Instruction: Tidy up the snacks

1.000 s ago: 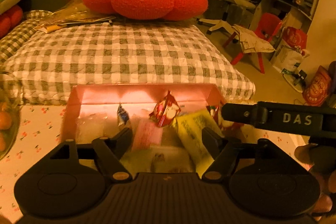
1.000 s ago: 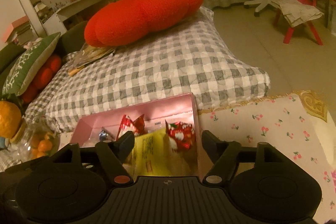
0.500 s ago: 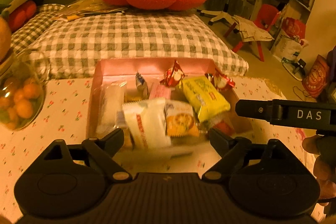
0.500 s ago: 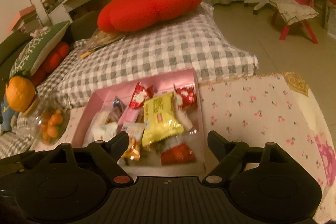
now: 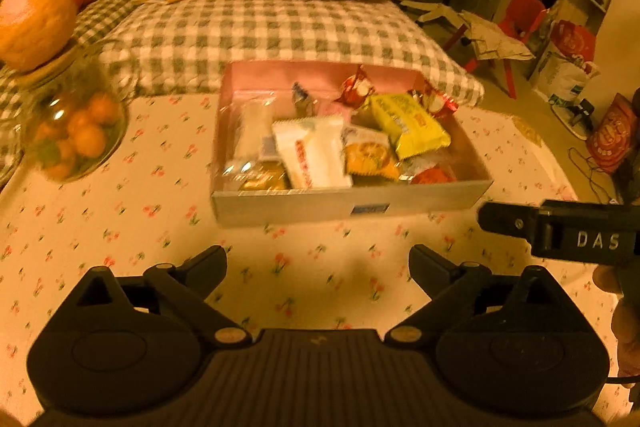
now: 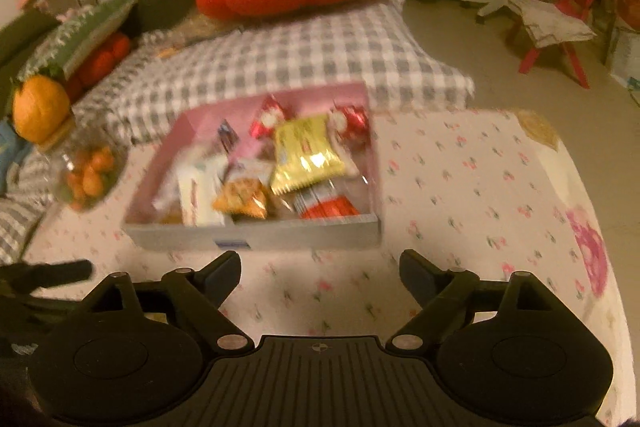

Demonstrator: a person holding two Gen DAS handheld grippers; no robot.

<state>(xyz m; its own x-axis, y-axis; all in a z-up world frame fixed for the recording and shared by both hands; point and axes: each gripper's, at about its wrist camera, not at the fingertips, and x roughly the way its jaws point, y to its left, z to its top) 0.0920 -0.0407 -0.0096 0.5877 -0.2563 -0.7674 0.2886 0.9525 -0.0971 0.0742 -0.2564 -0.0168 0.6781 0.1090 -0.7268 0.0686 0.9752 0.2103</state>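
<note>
Now both grippers hover over the cherry-print tablecloth (image 5: 120,211) just short of the pink snack box (image 5: 348,205). Left gripper (image 5: 318,267) and right gripper (image 6: 320,269) have just been spreading, nothing between them. Packets fill the box, a yellow packet (image 6: 306,155) uppermost, seemingly; the right view is blurred.

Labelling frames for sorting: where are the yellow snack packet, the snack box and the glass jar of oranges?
yellow snack packet (image 5: 412,127), left wrist view, packet's middle
snack box (image 5: 348,205), left wrist view, front wall
glass jar of oranges (image 5: 74,131), left wrist view, glass belly
</note>
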